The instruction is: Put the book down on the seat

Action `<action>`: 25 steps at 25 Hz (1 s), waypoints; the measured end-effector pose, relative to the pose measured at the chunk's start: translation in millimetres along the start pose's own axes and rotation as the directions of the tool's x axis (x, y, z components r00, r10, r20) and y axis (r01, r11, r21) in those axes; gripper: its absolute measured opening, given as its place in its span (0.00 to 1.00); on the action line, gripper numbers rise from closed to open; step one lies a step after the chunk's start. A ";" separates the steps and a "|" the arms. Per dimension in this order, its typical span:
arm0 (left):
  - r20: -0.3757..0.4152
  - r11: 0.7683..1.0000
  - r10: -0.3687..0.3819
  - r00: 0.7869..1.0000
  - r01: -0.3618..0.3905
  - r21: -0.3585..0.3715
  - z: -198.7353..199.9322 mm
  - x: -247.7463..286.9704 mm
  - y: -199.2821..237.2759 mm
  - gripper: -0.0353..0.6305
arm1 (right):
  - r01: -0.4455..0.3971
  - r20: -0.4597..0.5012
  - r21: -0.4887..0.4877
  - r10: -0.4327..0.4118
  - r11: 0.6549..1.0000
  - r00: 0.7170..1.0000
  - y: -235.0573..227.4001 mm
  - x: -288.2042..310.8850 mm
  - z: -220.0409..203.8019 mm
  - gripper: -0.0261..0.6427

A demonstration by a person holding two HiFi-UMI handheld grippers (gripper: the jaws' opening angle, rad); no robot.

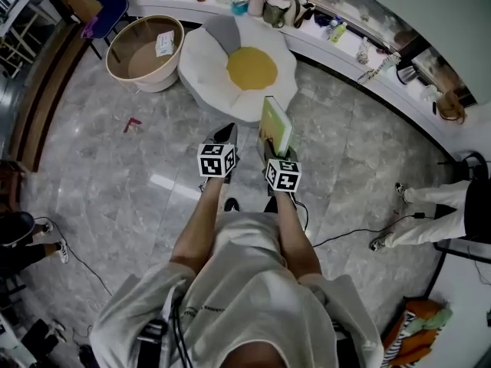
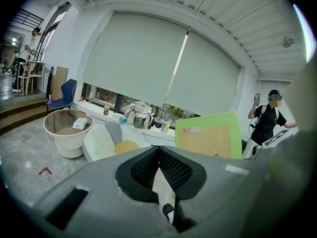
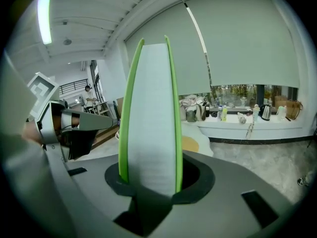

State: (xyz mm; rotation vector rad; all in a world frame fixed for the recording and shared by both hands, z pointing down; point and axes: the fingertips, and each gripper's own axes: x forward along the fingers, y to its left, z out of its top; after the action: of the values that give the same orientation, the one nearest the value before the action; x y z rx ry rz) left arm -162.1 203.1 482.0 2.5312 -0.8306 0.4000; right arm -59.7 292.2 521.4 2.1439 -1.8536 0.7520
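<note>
**egg_fan:** Two things I can't work out: who's got the book (image 3: 151, 123), and where's the seat (image 1: 201, 61)?

**gripnerd:** It's the right gripper (image 1: 278, 153). Its jaws are clamped on the bottom of that green book, which stands upright with the page edge facing the gripper's camera. The left gripper (image 1: 227, 136) is pinched closed with nothing in it.

**egg_fan:** And the seat?

**gripnerd:** It's the fried-egg-looking thing, white with a yellow middle, on the marble floor (image 1: 107, 167) ahead of both grippers. The book's up in the air near its front edge, not resting on it. There's a round tub (image 1: 144, 52) just beside the seat.
</note>
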 end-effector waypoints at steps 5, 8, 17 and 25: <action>0.019 0.998 0.063 0.998 -0.063 -0.024 19.1 26.9 13.8 0.06 | -0.081 -0.008 -0.037 0.080 0.996 0.997 -6.5 33.1 25.1 0.23; 0.034 0.996 0.086 0.996 -0.085 -0.032 28.5 53.1 12.0 0.06 | -0.138 -0.028 -0.102 0.136 0.985 0.990 -17.9 55.3 40.3 0.23; 0.063 0.982 0.174 0.983 -0.168 -0.083 65.6 133.0 -19.3 0.06 | -0.221 -0.079 -0.165 0.211 0.961 0.974 -98.5 103.0 95.2 0.23; 0.068 0.953 0.283 0.957 -0.272 -0.134 81.4 179.0 -22.7 0.06 | -0.331 -0.132 -0.211 0.309 0.920 0.942 -135.9 142.8 125.0 0.23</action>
State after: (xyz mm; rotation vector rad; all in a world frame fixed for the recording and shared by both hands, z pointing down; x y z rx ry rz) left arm 1.7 92.1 476.1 2.3360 -1.2143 0.3167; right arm 113.1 135.6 510.1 1.6556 -2.1498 0.6477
